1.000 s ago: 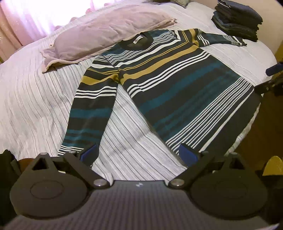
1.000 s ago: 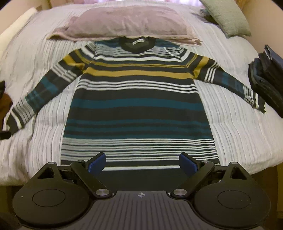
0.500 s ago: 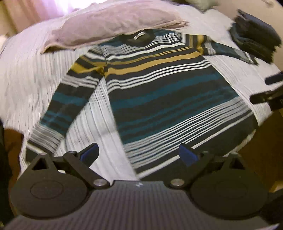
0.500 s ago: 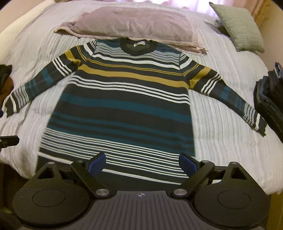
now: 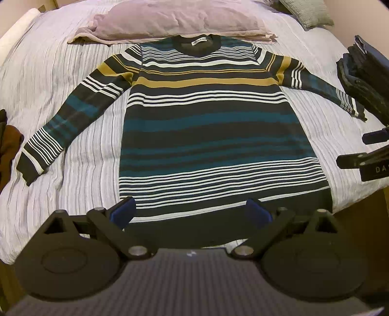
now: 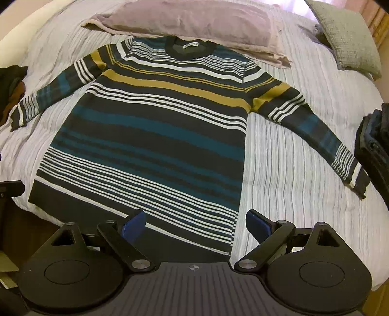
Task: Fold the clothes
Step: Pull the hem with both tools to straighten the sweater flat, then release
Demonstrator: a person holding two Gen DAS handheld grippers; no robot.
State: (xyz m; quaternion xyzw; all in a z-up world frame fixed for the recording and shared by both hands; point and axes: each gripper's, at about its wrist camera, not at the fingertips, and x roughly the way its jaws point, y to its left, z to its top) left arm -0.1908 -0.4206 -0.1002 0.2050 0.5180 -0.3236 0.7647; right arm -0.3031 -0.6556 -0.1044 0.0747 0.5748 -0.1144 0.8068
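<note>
A long-sleeved sweater (image 5: 214, 126) with dark, teal, mustard and white stripes lies flat on the bed, front up, sleeves spread out, collar toward the pillow. It also shows in the right wrist view (image 6: 155, 136). My left gripper (image 5: 190, 214) is open and empty, just above the sweater's hem near its left half. My right gripper (image 6: 195, 224) is open and empty over the hem's right corner. The right gripper also shows at the right edge of the left wrist view (image 5: 364, 155).
A mauve pillow (image 5: 175, 20) lies above the collar. A grey cushion (image 6: 347, 36) is at the back right. A stack of folded dark clothes (image 5: 364, 80) sits right of the sleeve cuff. Dark and brown clothes (image 6: 12, 85) lie at the left. The striped bedspread (image 5: 48, 73) covers the bed.
Both grippers swung so their views shifted: the left view now faces the sweater squarely from the hem, and the right view has shifted toward the right hem corner. The sweater has not moved.
</note>
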